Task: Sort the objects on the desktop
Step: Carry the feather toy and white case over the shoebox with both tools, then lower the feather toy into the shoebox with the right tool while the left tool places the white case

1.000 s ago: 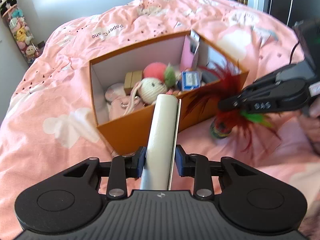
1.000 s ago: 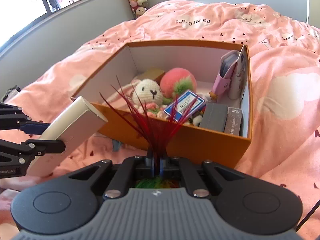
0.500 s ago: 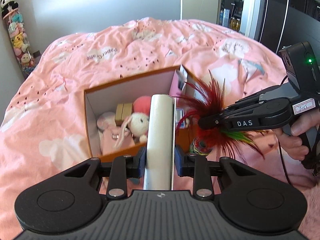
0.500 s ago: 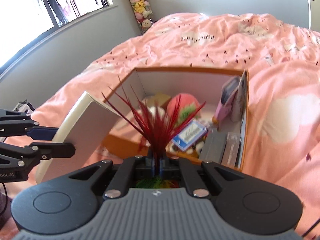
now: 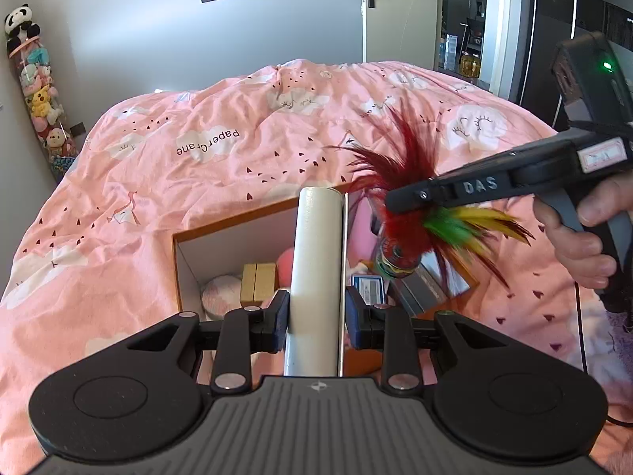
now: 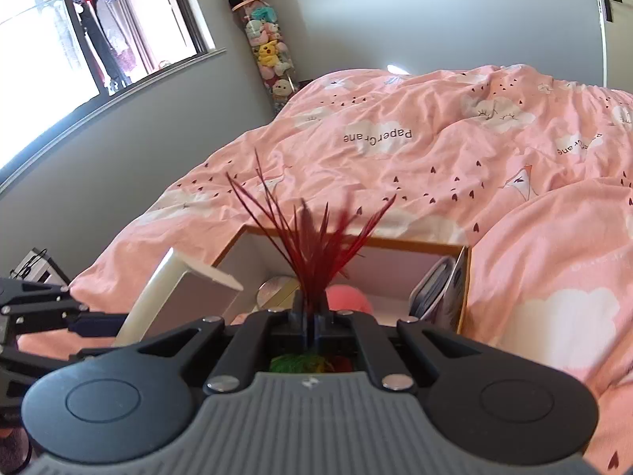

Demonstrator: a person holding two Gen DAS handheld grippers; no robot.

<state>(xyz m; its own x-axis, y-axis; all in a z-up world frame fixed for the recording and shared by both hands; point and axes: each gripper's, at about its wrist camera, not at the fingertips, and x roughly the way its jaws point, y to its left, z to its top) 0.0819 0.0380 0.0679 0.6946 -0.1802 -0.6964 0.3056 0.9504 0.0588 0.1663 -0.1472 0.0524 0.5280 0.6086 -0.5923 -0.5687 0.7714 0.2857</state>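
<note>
My left gripper (image 5: 316, 316) is shut on a white flat case (image 5: 318, 261), held edge-up above the near wall of the orange box (image 5: 221, 225). The case also shows in the right wrist view (image 6: 174, 297). My right gripper (image 6: 312, 322) is shut on a feather shuttlecock (image 6: 312, 253); in the left wrist view the shuttlecock (image 5: 407, 221) hangs over the box's right part. The box (image 6: 415, 243) holds a pink ball (image 5: 285, 265), a tan block (image 5: 258, 283), a round pink item (image 5: 220, 297) and a blue card pack (image 5: 368, 287).
The box sits on a bed with a pink quilt (image 5: 198, 150). A tall tube of plush toys (image 6: 269, 55) stands by the grey wall. A window (image 6: 79, 39) is at the left, a door (image 5: 399, 12) behind the bed.
Both grippers have risen and tilted up with their loads. The box has dropped lower in both views, and the shuttlecock now hangs higher over its right side.
</note>
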